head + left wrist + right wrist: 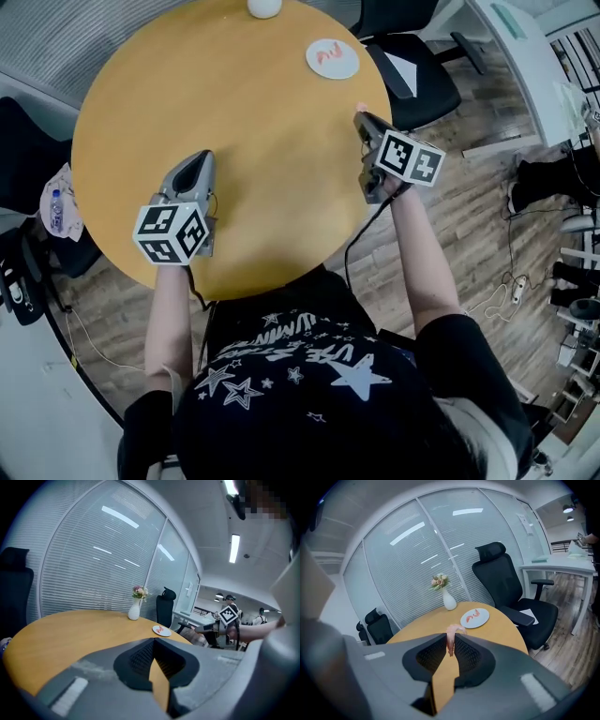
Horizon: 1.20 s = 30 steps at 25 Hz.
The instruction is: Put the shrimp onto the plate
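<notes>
My right gripper (451, 642) is shut on a pink shrimp (451, 636) that hangs between its tips. In the head view that gripper (360, 116) hovers over the round table's right edge, below the white plate (349, 67). Pink shrimp pieces (472, 615) lie on the plate (484, 619), which sits ahead near the table's far edge. My left gripper (199, 161) is over the table's near left part, far from the plate (161, 630). Its jaws (153, 642) are shut with nothing between them.
A white vase with flowers (448, 600) stands at the table's far edge (264, 7). Black office chairs (506, 583) stand close to the table beside the plate (417, 80). A white desk (525, 47) is further right. Cables lie on the wooden floor.
</notes>
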Each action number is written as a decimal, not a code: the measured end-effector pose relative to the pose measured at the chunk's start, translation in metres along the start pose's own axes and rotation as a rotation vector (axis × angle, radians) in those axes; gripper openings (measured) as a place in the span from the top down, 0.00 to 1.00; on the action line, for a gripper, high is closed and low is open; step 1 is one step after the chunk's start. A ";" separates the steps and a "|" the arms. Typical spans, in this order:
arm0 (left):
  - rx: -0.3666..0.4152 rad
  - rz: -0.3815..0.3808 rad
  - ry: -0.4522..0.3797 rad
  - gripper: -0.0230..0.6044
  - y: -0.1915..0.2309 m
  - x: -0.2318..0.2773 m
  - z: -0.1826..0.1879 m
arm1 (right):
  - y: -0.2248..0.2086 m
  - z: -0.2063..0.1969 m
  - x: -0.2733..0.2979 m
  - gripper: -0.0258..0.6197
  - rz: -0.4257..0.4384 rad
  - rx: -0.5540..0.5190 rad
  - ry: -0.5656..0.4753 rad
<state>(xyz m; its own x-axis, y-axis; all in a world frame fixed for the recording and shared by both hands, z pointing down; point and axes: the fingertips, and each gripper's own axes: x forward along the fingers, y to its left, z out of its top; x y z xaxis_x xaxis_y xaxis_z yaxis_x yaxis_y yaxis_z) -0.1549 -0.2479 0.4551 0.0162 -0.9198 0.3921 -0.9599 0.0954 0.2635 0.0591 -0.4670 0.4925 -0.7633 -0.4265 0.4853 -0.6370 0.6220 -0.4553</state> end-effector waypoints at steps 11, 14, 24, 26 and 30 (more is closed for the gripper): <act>-0.018 0.118 0.032 0.96 -0.003 0.043 -0.001 | -0.060 0.040 0.084 0.87 0.039 -0.074 0.067; -0.027 0.139 0.035 0.96 -0.002 0.054 0.002 | -0.076 0.046 0.110 0.87 0.033 -0.097 0.092; -0.086 0.213 0.073 0.96 0.007 0.064 -0.011 | -0.104 0.048 0.174 0.87 0.001 -0.190 0.164; -0.098 0.224 0.079 0.96 0.009 0.066 -0.013 | -0.109 0.045 0.184 0.87 -0.006 -0.208 0.186; -0.109 0.239 0.094 0.96 0.012 0.069 -0.015 | -0.115 0.039 0.203 0.87 -0.026 -0.260 0.222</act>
<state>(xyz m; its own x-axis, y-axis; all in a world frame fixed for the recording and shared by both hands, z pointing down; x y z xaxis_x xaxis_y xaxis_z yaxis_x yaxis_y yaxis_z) -0.1613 -0.3046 0.4983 -0.1759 -0.8274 0.5334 -0.9041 0.3502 0.2451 -0.0268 -0.6503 0.6142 -0.6869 -0.3089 0.6579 -0.5854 0.7716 -0.2490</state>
